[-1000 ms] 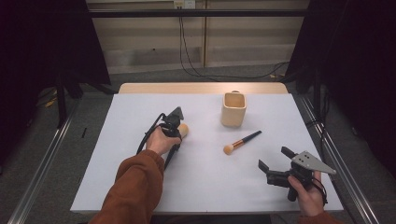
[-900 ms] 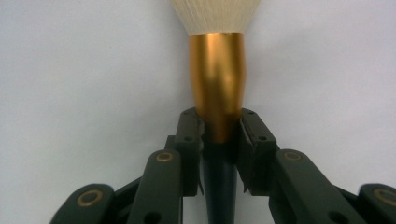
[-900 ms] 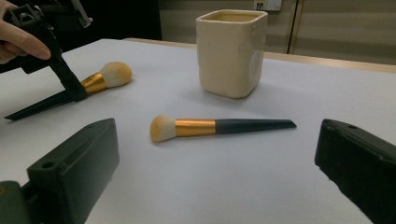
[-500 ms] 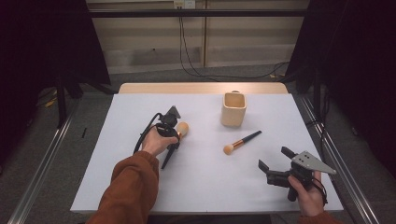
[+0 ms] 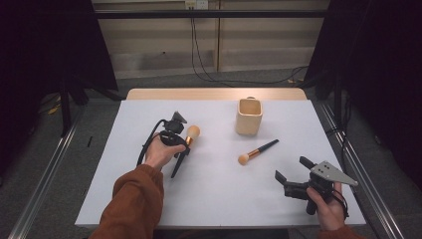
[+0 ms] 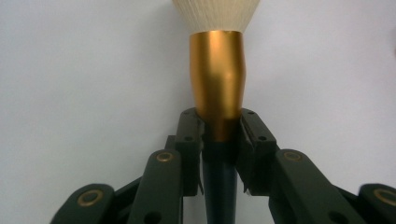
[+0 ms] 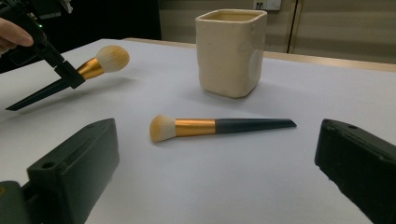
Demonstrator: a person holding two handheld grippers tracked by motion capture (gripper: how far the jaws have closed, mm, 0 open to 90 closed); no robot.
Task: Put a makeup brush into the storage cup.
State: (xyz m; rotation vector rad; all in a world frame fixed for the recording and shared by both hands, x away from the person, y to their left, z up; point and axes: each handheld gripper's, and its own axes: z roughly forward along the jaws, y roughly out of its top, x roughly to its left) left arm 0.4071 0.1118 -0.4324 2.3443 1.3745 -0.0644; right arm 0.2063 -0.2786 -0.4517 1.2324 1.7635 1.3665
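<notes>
My left gripper (image 5: 175, 130) has its jaws clamped on the first black-handled makeup brush with gold ferrule and pale bristles (image 5: 187, 140), gripping where handle meets ferrule. In the right gripper view this brush hangs clear of the white-covered bench (image 5: 124, 199), head raised, handle tip angled down; I judge the hold near the ferrule keeps the head steerable.

My right gripper (image 5: 293, 177) rests at the bench's 5 o'clock corner, jaws wide apart and empty.

The second, matching brush (image 5: 257, 152) lies flat near centre, bristles toward 8 o'clock. The cream square ceramic cup (image 5: 249, 116) stands upright just beyond it at 12 o'clock, probably the brushes' destination.

Hidden: the cup's interior; the first brush's bristle top, cropped in the left gripper view.
</notes>
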